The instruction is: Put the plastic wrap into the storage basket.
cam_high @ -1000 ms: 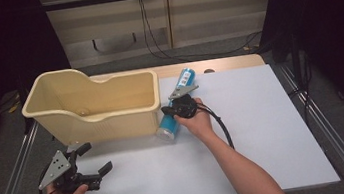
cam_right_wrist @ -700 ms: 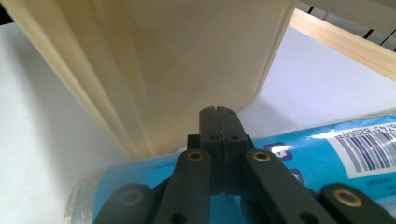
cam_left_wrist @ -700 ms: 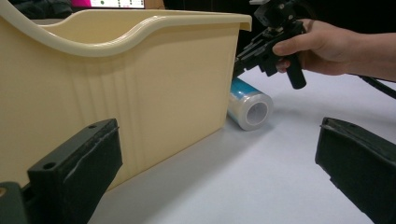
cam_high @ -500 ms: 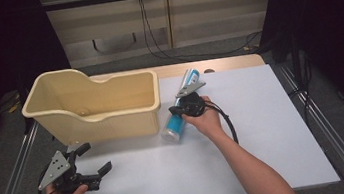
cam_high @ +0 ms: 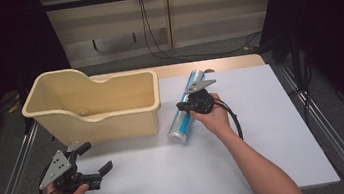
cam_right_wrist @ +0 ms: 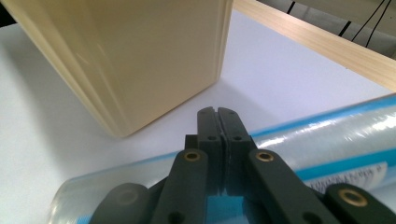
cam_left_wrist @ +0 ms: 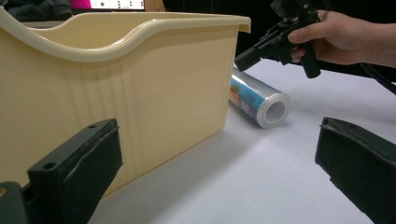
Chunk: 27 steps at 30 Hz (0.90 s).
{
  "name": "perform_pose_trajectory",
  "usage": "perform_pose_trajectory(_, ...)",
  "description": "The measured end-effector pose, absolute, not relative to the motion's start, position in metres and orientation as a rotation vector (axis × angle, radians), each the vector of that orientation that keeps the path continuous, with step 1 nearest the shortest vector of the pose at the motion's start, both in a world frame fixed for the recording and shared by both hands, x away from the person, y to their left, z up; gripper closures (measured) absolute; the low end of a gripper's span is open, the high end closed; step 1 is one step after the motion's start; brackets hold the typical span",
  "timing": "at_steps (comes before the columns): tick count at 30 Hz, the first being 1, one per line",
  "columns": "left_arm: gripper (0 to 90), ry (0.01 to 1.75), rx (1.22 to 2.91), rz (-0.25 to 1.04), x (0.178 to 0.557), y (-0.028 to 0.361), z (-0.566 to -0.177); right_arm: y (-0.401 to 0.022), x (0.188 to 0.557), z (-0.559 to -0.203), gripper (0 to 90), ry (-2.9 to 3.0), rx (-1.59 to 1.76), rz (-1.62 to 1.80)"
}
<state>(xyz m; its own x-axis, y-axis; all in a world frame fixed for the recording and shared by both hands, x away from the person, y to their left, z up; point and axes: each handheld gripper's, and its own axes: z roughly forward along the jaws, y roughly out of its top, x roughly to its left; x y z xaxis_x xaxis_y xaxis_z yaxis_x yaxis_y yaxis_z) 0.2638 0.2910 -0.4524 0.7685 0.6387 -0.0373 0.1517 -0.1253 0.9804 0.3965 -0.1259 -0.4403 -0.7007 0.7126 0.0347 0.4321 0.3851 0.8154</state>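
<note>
A roll of clear film with blue print (cam_high: 180, 126) lies on the white table, just right of a cream plastic bin (cam_high: 112, 120). My right gripper (cam_high: 184, 106) rests over the roll's middle with its jaws pressed together and nothing between them. In the right gripper view, the shut gripper (cam_right_wrist: 218, 126) sits above the roll (cam_right_wrist: 327, 135), with the bin's corner (cam_right_wrist: 140, 56) ahead. My left gripper (cam_high: 96, 157) is open near the front left edge. Its view looks between the wide-apart jaws at the bin wall (cam_left_wrist: 140, 93), the roll's open end (cam_left_wrist: 273, 109) and the right gripper (cam_left_wrist: 243, 58).
The white table top (cam_high: 265, 130) stretches to the right and front of the roll. A wooden strip (cam_high: 226, 63) runs along the far edge. Metal rails (cam_high: 13, 168) flank the table. Cables hang behind it.
The roll and the right gripper have shifted slightly right and toward the near edge, away from the bin. The left gripper has stayed in place.
</note>
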Motion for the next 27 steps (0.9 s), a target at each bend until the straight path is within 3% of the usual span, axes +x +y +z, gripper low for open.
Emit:
perform_pose_trajectory(7, 0.4, 0.634, 1.678, 0.47, 0.263, 0.292, -0.453, -0.125, 0.4, -0.45, 88.8, 2.352, 1.018, 1.201)
perform_pose_trajectory(27, 0.4, 0.63, 1.674, 0.478, 0.263, 0.29, -0.45, -0.157, 0.382, -0.431, 85.1, 2.295, 1.083, 1.168)
